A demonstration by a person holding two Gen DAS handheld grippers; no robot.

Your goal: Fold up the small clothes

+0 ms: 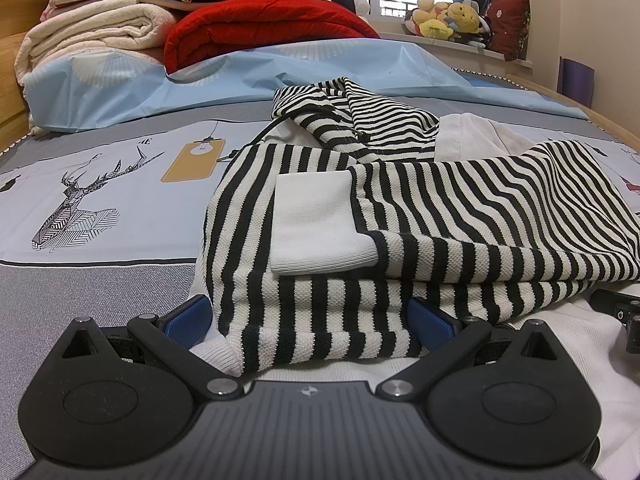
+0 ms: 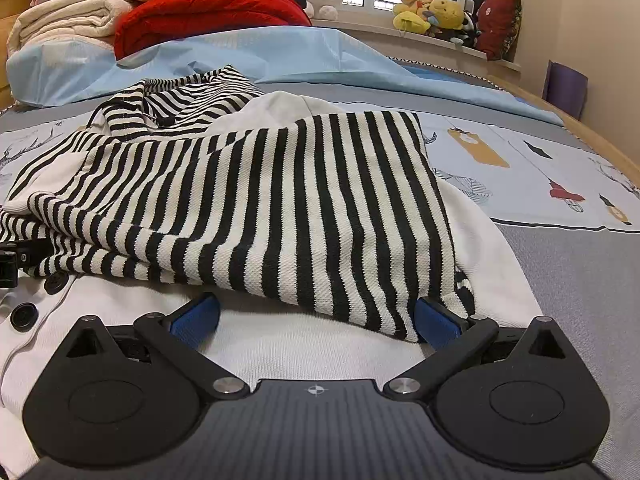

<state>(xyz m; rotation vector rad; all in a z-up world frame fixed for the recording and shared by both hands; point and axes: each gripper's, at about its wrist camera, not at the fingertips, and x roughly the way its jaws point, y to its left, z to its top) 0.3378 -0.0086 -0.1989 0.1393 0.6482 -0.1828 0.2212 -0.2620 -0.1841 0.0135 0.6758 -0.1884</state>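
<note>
The striped hooded top [image 1: 400, 216] lies on the printed bedsheet [image 1: 100, 168] with both sleeves already crossed over its body, so the step in hand looks like the bottom-to-top fold. To do it well, both tools should bite the near hem at matching depth, each catching every layer, then lift and carry together toward 12 o'clock so the edge lands square below the hood [image 1: 348, 112].

The left gripper [image 1: 310, 320] sits low at the 6 o'clock edge, jaws spread wide, striped hem between its blue pads [image 1: 192, 316] but not pinched. The right gripper [image 2: 316, 318] is level with it, also wide, over the white button placket [image 2: 120, 320], the sleeve's edge touching its right pad. A white cuff [image 1: 320, 224] lies on top.
</note>
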